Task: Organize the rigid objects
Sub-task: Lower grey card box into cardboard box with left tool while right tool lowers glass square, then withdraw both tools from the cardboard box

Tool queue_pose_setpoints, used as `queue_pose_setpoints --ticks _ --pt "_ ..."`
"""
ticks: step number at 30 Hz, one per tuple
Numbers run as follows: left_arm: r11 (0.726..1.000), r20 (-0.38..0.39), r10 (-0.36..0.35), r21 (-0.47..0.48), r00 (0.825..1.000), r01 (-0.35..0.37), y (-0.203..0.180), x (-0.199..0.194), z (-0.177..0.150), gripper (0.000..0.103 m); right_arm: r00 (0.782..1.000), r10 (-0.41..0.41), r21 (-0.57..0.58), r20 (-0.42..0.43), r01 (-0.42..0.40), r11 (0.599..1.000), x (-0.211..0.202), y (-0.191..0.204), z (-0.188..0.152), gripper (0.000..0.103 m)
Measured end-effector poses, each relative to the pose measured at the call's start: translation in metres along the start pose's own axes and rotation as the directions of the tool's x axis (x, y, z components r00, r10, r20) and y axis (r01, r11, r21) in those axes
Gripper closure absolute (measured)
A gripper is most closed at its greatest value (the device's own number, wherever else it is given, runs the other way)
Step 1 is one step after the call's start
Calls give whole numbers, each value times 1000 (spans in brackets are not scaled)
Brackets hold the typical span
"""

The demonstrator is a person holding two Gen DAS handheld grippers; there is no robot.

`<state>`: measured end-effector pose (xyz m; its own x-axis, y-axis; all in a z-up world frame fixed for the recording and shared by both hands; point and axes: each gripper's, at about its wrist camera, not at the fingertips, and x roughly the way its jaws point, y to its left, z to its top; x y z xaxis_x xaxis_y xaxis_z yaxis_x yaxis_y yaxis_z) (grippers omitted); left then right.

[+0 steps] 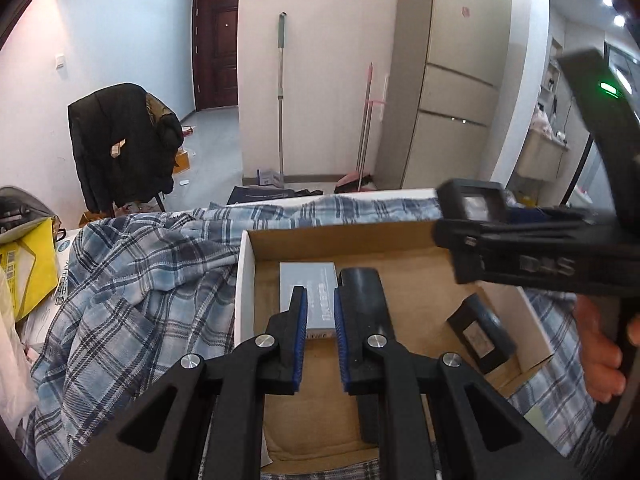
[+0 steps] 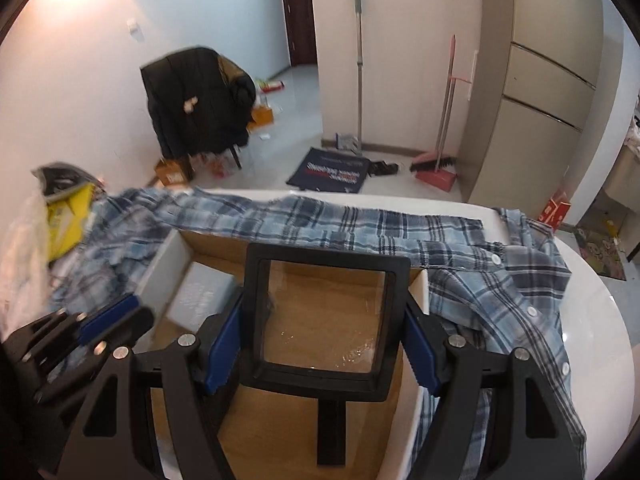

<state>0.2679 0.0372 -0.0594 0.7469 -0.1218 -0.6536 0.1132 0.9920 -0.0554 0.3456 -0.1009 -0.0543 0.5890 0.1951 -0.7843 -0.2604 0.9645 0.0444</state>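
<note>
An open cardboard box (image 1: 400, 240) (image 2: 304, 436) lies on a plaid shirt (image 1: 132, 280) (image 2: 500, 292). In it lie a grey flat box (image 1: 308, 284) (image 2: 200, 296), a long black bar (image 1: 366, 308) and a small black block (image 1: 480, 336). My left gripper (image 1: 320, 332) hovers over the box, jaws slightly apart, holding nothing; it shows in the right wrist view (image 2: 116, 316). My right gripper (image 2: 320, 344) is shut on a square black-framed magnifier (image 2: 324, 316), held above the box; it also shows in the left wrist view (image 1: 472, 216).
The shirt covers a white round table (image 2: 592, 360). A yellow bag (image 1: 28, 264) and papers lie at the table's left. Beyond stand a chair with a black coat (image 1: 120, 140), a mop (image 1: 282, 92), a pink broom and dustpan (image 2: 438, 168) and a tall cabinet (image 1: 456, 80).
</note>
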Motion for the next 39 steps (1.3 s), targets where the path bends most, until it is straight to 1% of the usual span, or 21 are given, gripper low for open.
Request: queue_pose_setpoints --ticks 4,7,9,13,16,17,19,21,24,25,26,27,28,31,32,34,36,37,38,39 --pt "1000 -13 5 -16 1000 -5 2 4 -4 88 998 -11 3 -58 11 1000 28 -5 2 32" --pt "1000 -9 3 -30 1000 -3 6 3 -4 88 994 -15 13 -110 17 1000 43 -8 -2 32" --pt "999 -4 -1 -52 1000 1 10 2 -2 88 991 -12 18 -135 15 1000 49 -9 -5 32" --pt "998 6 -6 -68 1000 6 13 -2 0 88 982 28 36 -187 -21 999 57 -11 -7 32" --pt "998 18 0 -60 1000 1 12 -5 -1 88 976 2 51 -216 9 999 62 -13 -8 32" --pt "998 24 3 -56 1000 -2 12 -6 0 88 979 -3 54 -206 14 998 60 -14 -8 32" --pt "998 48 3 -56 999 -1 11 -13 0 88 988 -19 57 -155 28 998 49 -15 -7 31" --pt "998 76 1 -57 997 3 10 -21 2 88 995 -34 51 -98 39 998 34 -14 -6 22" --pt "998 149 13 -56 989 -5 9 -42 7 88 999 -36 33 -3 36 999 -1 -13 -6 21" --pt "999 181 18 -52 983 -9 9 -51 9 88 999 -38 34 27 37 999 -12 -12 -4 21" --pt "999 232 23 -48 972 -12 7 -66 12 88 997 -35 37 65 33 999 -28 -12 -5 21" --pt "999 266 23 -46 964 -11 6 -77 13 88 994 -32 38 103 28 999 -45 -11 -8 21" --pt "999 308 23 -46 951 -9 5 -91 15 88 991 -30 38 127 26 999 -57 -11 -5 20" --pt "999 431 14 -53 902 10 -1 -135 16 88 975 -30 31 221 24 999 -105 -5 -8 13" --pt "998 462 4 -53 887 23 -3 -148 16 88 966 -28 27 257 22 999 -121 -4 -12 11" --pt "997 506 -10 -58 862 45 -7 -170 16 88 943 -24 13 333 21 1000 -152 1 -19 8" --pt "997 551 -18 -51 835 55 -13 -197 15 88 913 -28 -9 408 35 999 -185 2 -33 2" --pt "998 565 -21 -42 825 54 -18 -208 15 87 897 -32 -17 440 44 999 -200 6 -40 2" --pt "998 583 -26 -27 812 51 -23 -225 13 76 884 -37 -19 467 52 998 -214 8 -47 1" --pt "999 597 -30 -18 802 50 -25 -236 12 60 873 -32 -20 487 48 999 -227 8 -54 1"
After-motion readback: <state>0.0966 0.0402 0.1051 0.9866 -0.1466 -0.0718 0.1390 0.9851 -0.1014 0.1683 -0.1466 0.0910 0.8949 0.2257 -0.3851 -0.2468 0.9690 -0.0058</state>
